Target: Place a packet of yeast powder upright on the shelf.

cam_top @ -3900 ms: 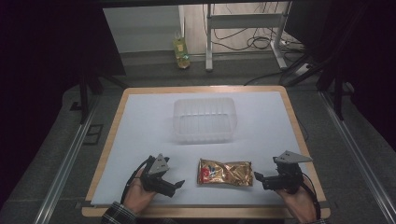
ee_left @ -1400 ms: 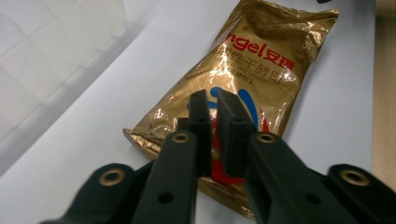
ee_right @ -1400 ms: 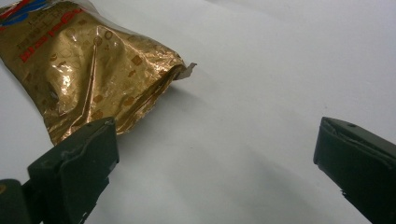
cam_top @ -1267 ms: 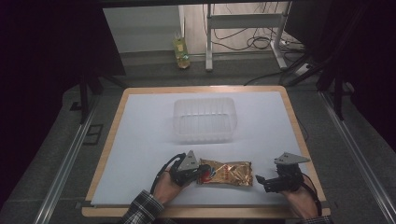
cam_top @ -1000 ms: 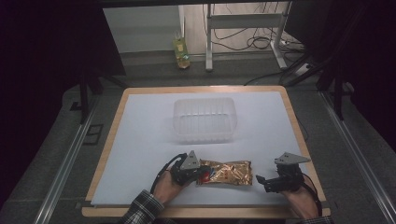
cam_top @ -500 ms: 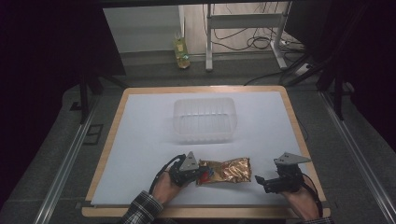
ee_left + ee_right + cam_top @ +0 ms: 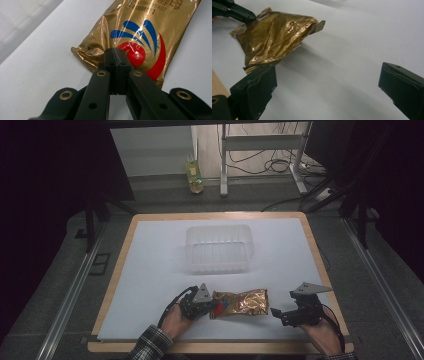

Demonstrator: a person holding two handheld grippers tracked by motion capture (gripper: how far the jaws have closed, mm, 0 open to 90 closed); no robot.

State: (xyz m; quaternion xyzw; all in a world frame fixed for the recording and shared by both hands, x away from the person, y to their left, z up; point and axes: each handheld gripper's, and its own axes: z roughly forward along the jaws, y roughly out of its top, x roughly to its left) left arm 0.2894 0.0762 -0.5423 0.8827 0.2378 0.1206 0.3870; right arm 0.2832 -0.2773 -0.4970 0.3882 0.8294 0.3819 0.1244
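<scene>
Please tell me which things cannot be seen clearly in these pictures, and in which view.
- Gold packet: in the left gripper view the top edge cuts off its printed text; its far end is outside the frame.
- Left gripper: the shut jaws cover the packet's edge, so how much foil is pinched is hidden.
- Clear container: in the high view too small and glossy to tell whether anything is inside.
- Right gripper: small and dark in the high view.

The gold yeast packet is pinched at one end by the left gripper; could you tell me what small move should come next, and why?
Probably lift the gold yeast packet slightly and carry it toward the clear plastic container. The left gripper is shut on the packet's crinkled end, the container stands behind it, and the right gripper waits open beside the far end.
</scene>
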